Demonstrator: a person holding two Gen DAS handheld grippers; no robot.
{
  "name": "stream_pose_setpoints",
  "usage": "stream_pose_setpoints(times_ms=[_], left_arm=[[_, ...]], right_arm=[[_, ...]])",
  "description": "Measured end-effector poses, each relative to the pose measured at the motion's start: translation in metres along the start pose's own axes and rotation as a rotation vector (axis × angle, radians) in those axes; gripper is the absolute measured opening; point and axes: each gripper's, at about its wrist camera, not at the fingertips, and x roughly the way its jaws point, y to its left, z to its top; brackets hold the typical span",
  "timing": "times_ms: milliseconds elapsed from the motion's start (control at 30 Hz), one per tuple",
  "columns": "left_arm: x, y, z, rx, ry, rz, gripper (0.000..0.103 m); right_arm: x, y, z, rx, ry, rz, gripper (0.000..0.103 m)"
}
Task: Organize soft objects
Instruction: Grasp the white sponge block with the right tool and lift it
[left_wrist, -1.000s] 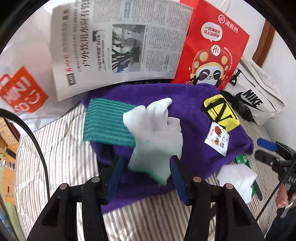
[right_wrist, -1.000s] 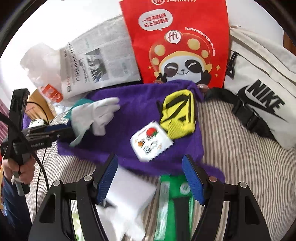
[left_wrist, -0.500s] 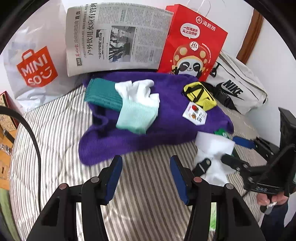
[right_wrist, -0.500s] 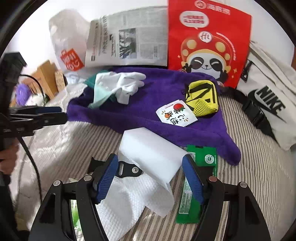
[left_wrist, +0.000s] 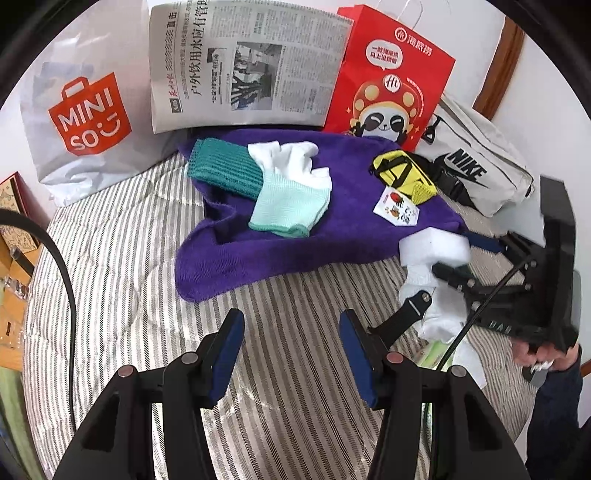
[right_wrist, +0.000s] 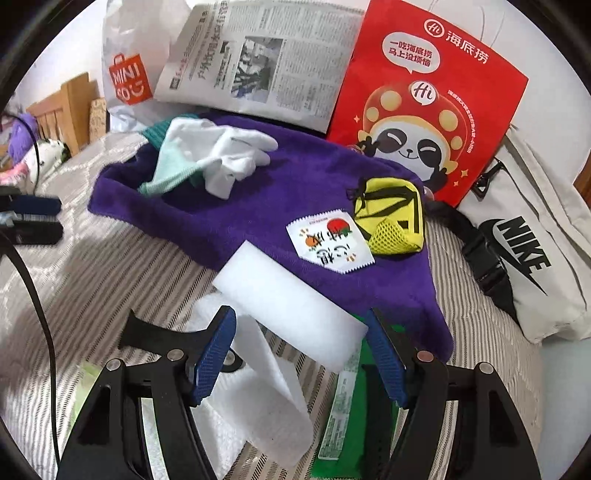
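My right hand-held gripper (right_wrist: 301, 354) hangs with its jaws apart around the near end of the white foam block (right_wrist: 291, 306), pads not yet pressing, while my left hand-held gripper (left_wrist: 291, 354) sits apart and empty over bare striped bed (left_wrist: 129, 266) at the bottom of its view. Out beyond, the purple towel (left_wrist: 258, 251) already carries the white glove (left_wrist: 291, 184), the teal cloth (left_wrist: 221, 170), the yellow pouch (left_wrist: 402, 173) and a small sachet (left_wrist: 397, 205). So I'd call it partway: left are the block, the white cloth (right_wrist: 258, 398) beneath it and the green packet (right_wrist: 347, 417) at lower right.
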Motion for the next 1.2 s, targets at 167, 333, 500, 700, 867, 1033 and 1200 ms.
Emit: stream_pose_setpoints(times_ms=[167, 333, 500, 700, 867, 1033, 1200], left_arm=[[0.002, -0.001, -0.002, 0.009, 0.004, -0.009, 0.051], [0.003, 0.000, -0.003, 0.002, 0.005, -0.011, 0.051], [0.007, 0.002, -0.007, 0.001, 0.020, -0.001, 0.051], [0.010, 0.003, -0.007, -0.002, 0.025, -0.011, 0.051], [0.012, 0.000, -0.006, 0.002, 0.026, -0.027, 0.051], [0.013, 0.002, -0.008, -0.004, 0.032, -0.023, 0.051], [0.015, 0.005, -0.011, -0.010, 0.045, -0.011, 0.051]], right_arm=[[0.010, -0.004, 0.008, -0.029, 0.024, 0.002, 0.071], [0.019, -0.001, 0.011, -0.060, 0.029, 0.018, 0.072], [0.004, -0.002, 0.007, -0.079, -0.013, 0.049, 0.053], [-0.004, -0.009, 0.001, -0.066, -0.017, 0.164, 0.052], [0.010, -0.010, 0.004, -0.072, 0.012, 0.142, 0.058], [0.022, -0.009, 0.009, -0.094, 0.021, 0.145, 0.064], [0.010, -0.013, 0.007, -0.097, 0.007, 0.194, 0.058]])
